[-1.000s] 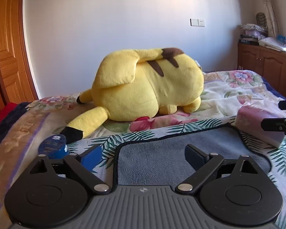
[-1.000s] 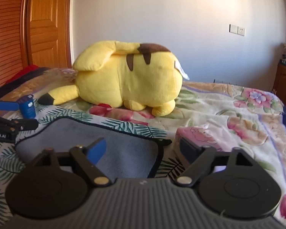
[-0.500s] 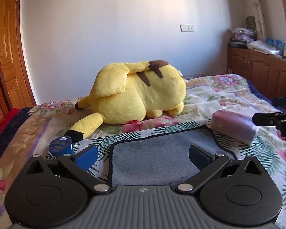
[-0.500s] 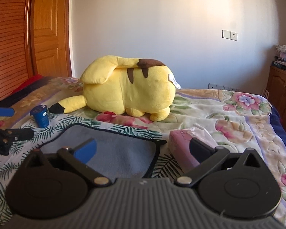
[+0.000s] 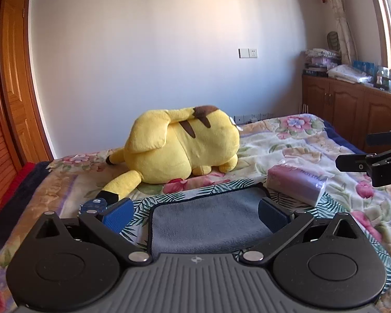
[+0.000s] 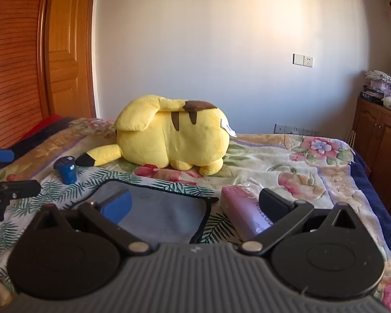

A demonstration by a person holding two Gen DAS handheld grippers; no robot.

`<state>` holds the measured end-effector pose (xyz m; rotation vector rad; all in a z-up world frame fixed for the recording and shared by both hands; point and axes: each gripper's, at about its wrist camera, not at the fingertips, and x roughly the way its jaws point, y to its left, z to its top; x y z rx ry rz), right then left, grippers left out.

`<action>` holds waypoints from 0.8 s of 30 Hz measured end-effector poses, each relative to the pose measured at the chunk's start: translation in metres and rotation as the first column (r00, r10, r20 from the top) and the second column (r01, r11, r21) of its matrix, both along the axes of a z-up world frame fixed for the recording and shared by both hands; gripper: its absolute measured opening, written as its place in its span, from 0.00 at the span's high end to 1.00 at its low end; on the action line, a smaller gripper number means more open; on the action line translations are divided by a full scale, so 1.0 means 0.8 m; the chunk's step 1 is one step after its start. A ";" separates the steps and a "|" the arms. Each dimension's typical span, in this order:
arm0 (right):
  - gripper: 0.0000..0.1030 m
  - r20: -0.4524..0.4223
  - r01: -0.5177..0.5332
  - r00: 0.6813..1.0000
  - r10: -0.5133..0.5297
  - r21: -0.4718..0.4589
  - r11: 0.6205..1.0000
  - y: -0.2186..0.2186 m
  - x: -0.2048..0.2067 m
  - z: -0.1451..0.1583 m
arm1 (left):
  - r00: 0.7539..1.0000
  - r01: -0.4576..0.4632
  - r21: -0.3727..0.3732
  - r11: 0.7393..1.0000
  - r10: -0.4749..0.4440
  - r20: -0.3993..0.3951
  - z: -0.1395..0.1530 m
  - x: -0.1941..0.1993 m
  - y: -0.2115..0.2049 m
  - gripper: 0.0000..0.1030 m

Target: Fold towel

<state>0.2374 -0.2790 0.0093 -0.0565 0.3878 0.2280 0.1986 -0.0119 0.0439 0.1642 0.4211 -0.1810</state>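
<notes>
A grey towel [image 5: 208, 219] with a dark edge lies flat on the flowered bedspread; it also shows in the right wrist view [image 6: 166, 211]. My left gripper [image 5: 195, 212] is open and empty, held above the towel's near edge. My right gripper [image 6: 194, 204] is open and empty, above the towel's right edge and a pink pack. The right gripper shows at the right edge of the left wrist view [image 5: 378, 161]. The left gripper shows at the left edge of the right wrist view [image 6: 10, 190].
A big yellow plush [image 5: 182, 143] lies behind the towel. A pink tissue pack [image 5: 297, 182] lies right of the towel. A small blue bottle [image 6: 66, 169] stands left of it. Wooden cabinets [image 5: 352, 109] stand at the right, a wooden door [image 6: 39, 52] at the left.
Both grippers have risen and drawn back from the bed, so the towel and plush look smaller and lower. Both stay open and empty.
</notes>
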 end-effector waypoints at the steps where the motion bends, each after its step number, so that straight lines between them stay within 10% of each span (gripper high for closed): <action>1: 0.00 0.003 0.001 1.000 -0.001 0.002 1.000 -0.001 -0.005 0.004 | 1.000 0.000 -0.001 1.000 0.000 0.004 0.005 -0.007 0.000 0.00; 24: 0.00 0.062 0.004 0.998 -0.005 0.019 1.000 -0.009 -0.139 0.070 | 0.998 -0.045 0.003 0.999 0.045 0.046 0.095 -0.149 -0.009 0.00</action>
